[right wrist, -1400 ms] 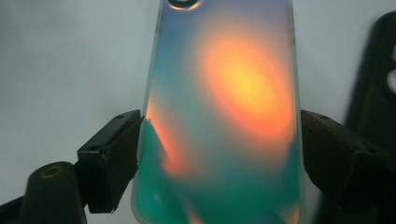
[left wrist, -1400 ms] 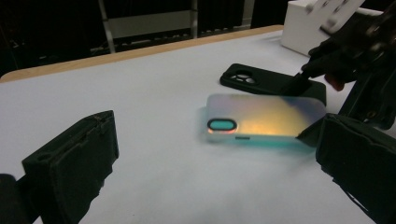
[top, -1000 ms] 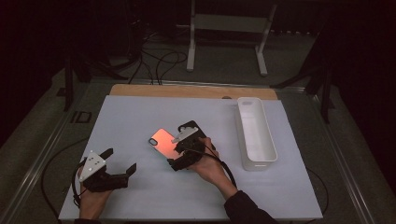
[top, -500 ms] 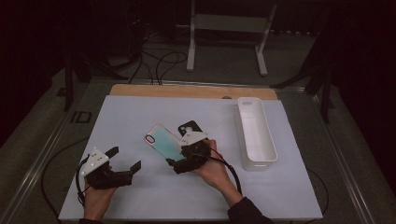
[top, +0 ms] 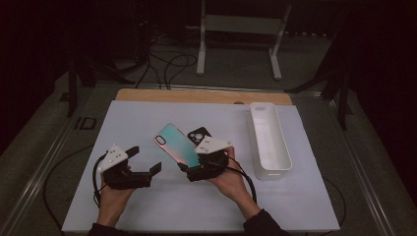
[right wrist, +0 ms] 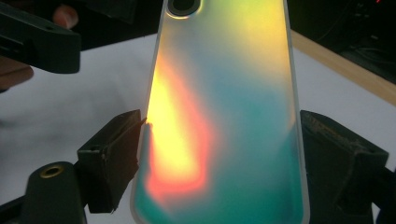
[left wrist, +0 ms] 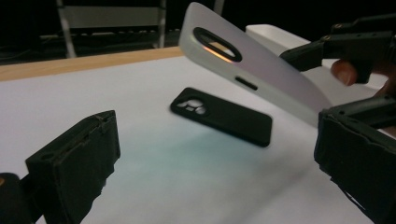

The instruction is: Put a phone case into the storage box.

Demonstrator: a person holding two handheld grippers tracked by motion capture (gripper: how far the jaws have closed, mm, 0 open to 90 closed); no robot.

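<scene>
An iridescent phone case [top: 176,144] is held off the table, tilted up to the left, with my right gripper [top: 193,166] shut on its near end. In the right gripper view the case [right wrist: 224,112] glows orange and teal between the two jaws, its camera hole at the top. A black phone case [top: 199,133] lies flat on the white mat behind it, also seen in the left gripper view [left wrist: 222,114]. My left gripper [top: 145,160] stands open to the left of the case, nothing between its jaws [left wrist: 215,172]. The raised case [left wrist: 252,65] hangs above and ahead of it.
A long white tray [top: 268,169] stands at the right of the mat. A wooden strip [top: 196,96] runs along the mat's far edge. The white mat [top: 162,211] lies bare in front of both hands. A metal stand [top: 241,24] stands on the floor beyond the table.
The right gripper has tipped the iridescent case upward, so its face turned from orange to teal and the black case behind it shows more. The left gripper shifted slightly toward it.
</scene>
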